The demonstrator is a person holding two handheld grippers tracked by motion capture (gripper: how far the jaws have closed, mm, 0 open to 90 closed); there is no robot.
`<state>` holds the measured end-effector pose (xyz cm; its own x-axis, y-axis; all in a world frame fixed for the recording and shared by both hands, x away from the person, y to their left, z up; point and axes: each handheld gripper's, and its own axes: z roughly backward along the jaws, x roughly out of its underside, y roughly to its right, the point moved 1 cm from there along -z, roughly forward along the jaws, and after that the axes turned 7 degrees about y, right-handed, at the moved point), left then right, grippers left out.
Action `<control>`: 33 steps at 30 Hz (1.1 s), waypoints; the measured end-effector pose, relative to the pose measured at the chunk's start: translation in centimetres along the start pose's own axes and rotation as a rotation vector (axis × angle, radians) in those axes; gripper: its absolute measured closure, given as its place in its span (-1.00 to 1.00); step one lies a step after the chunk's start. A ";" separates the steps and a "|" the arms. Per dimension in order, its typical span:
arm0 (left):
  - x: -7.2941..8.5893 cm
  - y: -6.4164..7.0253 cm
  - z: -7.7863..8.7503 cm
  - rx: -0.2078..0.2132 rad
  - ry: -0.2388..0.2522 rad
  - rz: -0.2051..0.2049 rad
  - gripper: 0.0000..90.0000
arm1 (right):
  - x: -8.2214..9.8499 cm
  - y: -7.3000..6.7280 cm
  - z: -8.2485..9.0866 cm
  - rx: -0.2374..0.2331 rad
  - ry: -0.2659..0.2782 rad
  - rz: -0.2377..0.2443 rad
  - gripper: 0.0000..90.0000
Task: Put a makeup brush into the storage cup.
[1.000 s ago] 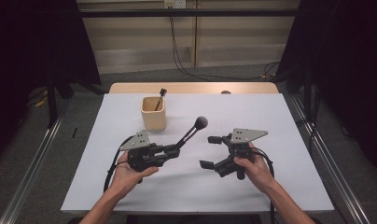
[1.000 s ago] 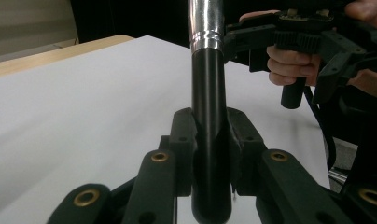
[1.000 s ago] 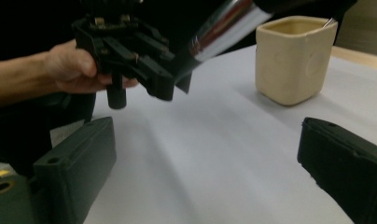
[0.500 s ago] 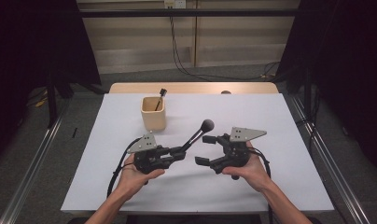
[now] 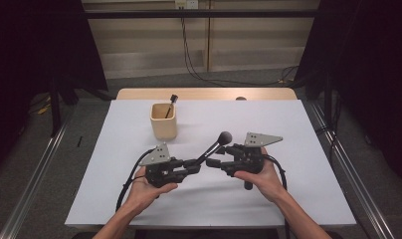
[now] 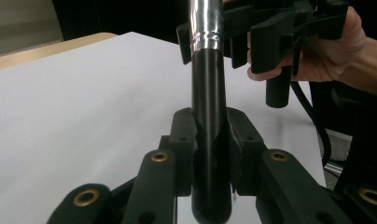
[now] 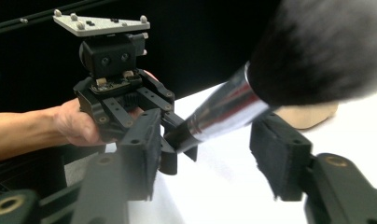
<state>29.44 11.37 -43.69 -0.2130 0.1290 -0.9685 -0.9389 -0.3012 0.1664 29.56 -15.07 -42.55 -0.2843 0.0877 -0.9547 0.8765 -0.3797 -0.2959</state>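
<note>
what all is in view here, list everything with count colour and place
makeup brush: 1, black handle, silver ferrule, dark bristle head, held above the table centre
cup: 1, beige, table far left, a thin dark stick leaning in it
table: 1, white top, wooden far edge
left tool: 1, black, grey plate, shut on the brush handle
right tool: 1, black, grey plate, jaws have just been closing either side of the ferrule, not pressing
hands: 2, one per tool
</note>
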 end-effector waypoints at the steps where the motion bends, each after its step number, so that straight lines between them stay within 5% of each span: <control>1: 0.0 0.0 0.0 0.002 -0.001 -0.002 0.66 | 0.0 0.0 0.0 -0.004 0.002 -0.004 0.09; 13: 0.1 0.2 -0.2 0.018 -0.007 -0.013 0.66 | 0.2 0.4 0.1 -0.005 0.017 -0.047 0.34; 26: 0.2 0.3 -0.5 0.011 -0.016 -0.054 0.65 | 0.3 0.8 0.2 -0.054 0.044 -0.139 0.51; 33: 0.3 0.3 -0.7 0.006 -0.015 -0.064 0.62 | 0.1 0.7 0.3 -0.074 0.056 -0.148 0.58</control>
<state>29.25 10.70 -44.09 -0.1560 0.1620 -0.9744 -0.9525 -0.2859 0.1050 30.07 -15.60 -42.85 -0.3924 0.1898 -0.9000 0.8533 -0.2900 -0.4332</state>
